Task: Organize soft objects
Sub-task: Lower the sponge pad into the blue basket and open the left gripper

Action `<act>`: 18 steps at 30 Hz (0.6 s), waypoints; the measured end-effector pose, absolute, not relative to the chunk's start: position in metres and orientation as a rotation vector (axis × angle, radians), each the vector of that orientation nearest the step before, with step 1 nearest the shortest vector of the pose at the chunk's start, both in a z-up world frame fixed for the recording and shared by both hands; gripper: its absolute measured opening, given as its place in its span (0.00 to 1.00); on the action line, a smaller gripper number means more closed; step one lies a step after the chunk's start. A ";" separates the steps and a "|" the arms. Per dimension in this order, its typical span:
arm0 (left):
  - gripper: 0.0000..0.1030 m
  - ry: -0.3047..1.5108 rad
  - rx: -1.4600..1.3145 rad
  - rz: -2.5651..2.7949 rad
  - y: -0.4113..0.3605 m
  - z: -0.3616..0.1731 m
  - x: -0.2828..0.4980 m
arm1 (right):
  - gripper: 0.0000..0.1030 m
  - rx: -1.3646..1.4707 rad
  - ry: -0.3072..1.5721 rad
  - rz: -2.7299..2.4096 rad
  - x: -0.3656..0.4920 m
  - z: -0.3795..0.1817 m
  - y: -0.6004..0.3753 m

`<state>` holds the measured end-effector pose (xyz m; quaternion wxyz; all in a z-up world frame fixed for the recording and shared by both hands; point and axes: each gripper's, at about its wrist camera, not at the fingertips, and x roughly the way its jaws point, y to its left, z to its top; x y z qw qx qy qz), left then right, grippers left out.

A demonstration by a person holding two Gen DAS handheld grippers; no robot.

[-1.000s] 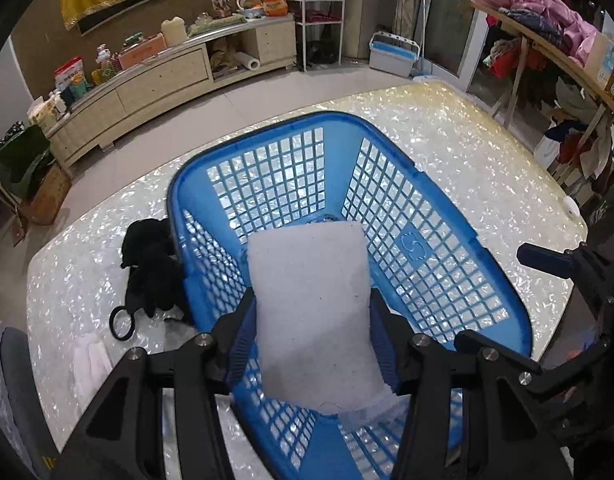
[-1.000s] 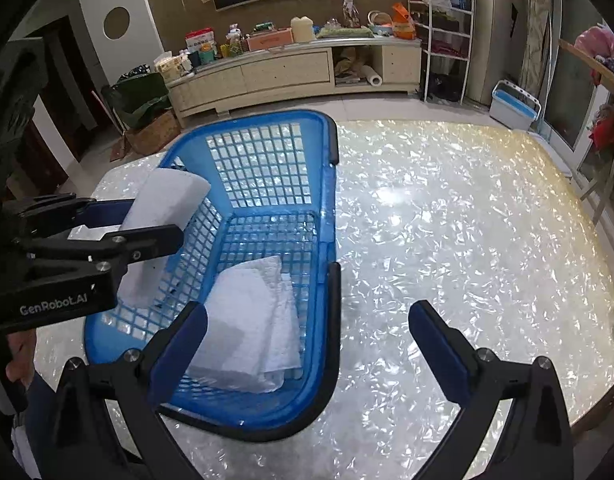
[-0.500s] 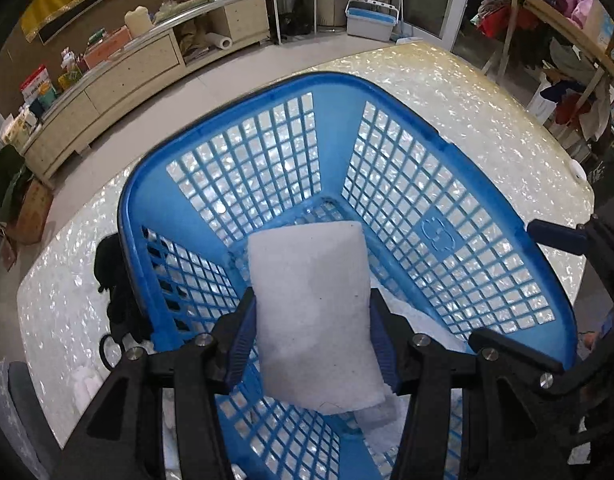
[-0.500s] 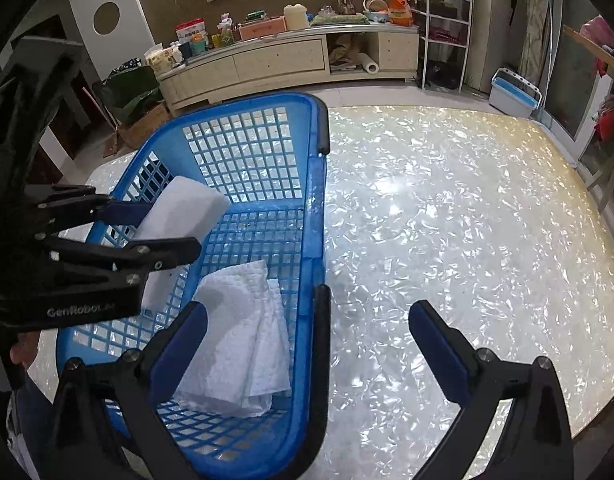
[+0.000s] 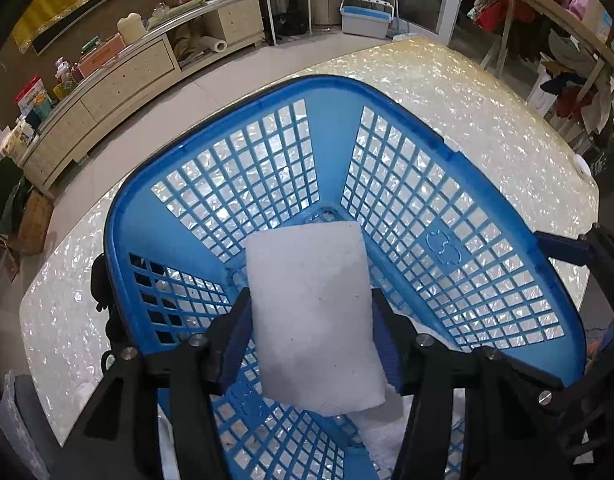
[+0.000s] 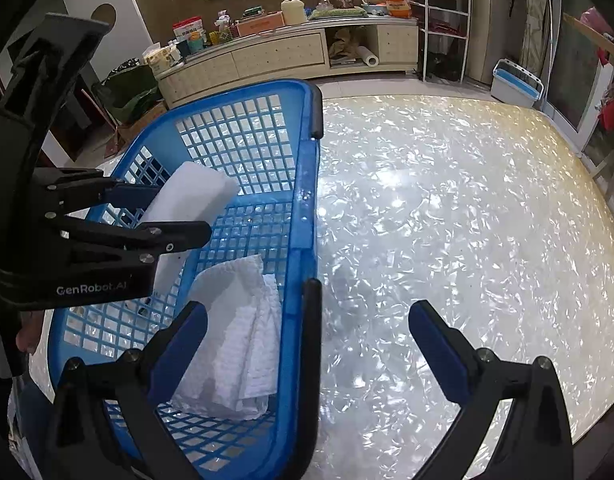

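Observation:
My left gripper [image 5: 311,320] is shut on a white sponge pad [image 5: 313,312] and holds it above the inside of the blue mesh basket [image 5: 439,240]. In the right wrist view the same pad [image 6: 187,204] hangs over the basket [image 6: 303,208], gripped by the left gripper [image 6: 163,216]. A folded white towel [image 6: 239,336] lies on the basket floor. My right gripper [image 6: 307,340] is open and empty, straddling the basket's near right rim.
A black soft item [image 5: 103,292] lies on the table just left of the basket, mostly hidden by its wall. The pearly tabletop [image 6: 447,220] stretches to the right of the basket. A low cabinet [image 6: 291,56] stands beyond the table.
My left gripper has carried the white pad forward, from the basket's near rim to over its middle. The right gripper has shifted left, closer to the rim.

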<state>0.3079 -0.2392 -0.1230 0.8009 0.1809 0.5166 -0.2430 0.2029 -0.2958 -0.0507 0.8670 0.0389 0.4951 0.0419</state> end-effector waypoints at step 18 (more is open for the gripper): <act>0.84 1.071 0.325 -0.537 -0.231 -0.102 0.293 | 0.98 0.096 1.019 0.080 0.191 -0.042 -0.299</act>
